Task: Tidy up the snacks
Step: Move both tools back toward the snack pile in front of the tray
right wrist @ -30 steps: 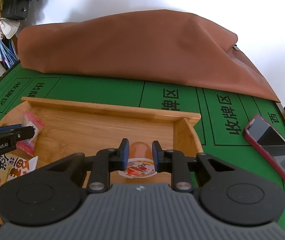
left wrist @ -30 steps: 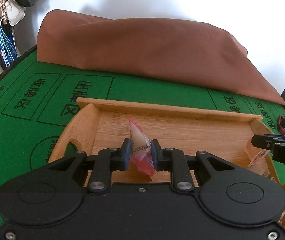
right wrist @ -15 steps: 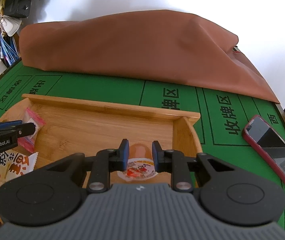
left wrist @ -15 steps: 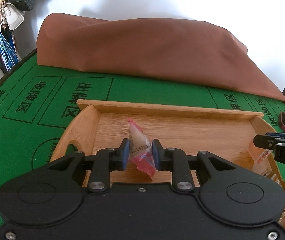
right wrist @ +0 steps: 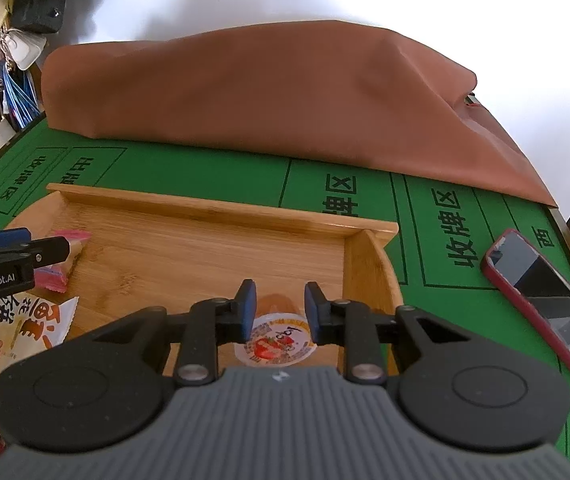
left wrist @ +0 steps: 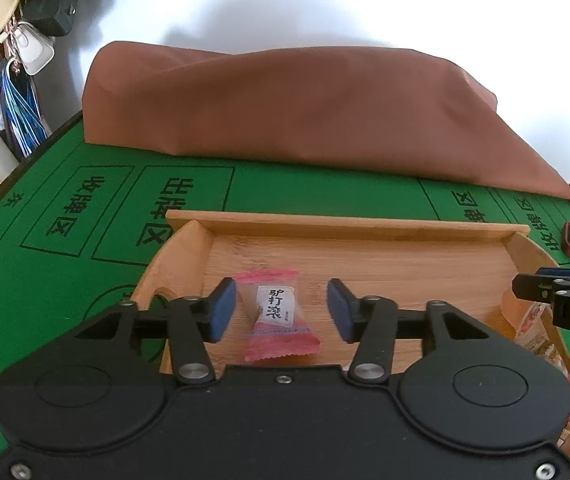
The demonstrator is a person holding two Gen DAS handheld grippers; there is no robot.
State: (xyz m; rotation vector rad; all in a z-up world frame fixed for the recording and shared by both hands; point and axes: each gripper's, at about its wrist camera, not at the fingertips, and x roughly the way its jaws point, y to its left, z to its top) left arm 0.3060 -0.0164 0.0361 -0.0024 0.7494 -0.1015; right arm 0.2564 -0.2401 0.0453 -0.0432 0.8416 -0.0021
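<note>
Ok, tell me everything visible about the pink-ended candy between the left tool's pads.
The wrapped candy is a small pillow pack: clear middle, white label with black Chinese characters, pink crimped ends. It lies flat, label up, on the bamboo tray floor near the left end. The left tool has just been opening; its pads stand clear either side.

A pink-ended candy packet (left wrist: 279,315) with black characters lies flat at the near left of the bamboo tray (left wrist: 341,227). A jelly cup (right wrist: 276,338) lies on its side at the tray's near right; an orange-printed white packet (right wrist: 25,330) rests near the left.
</note>
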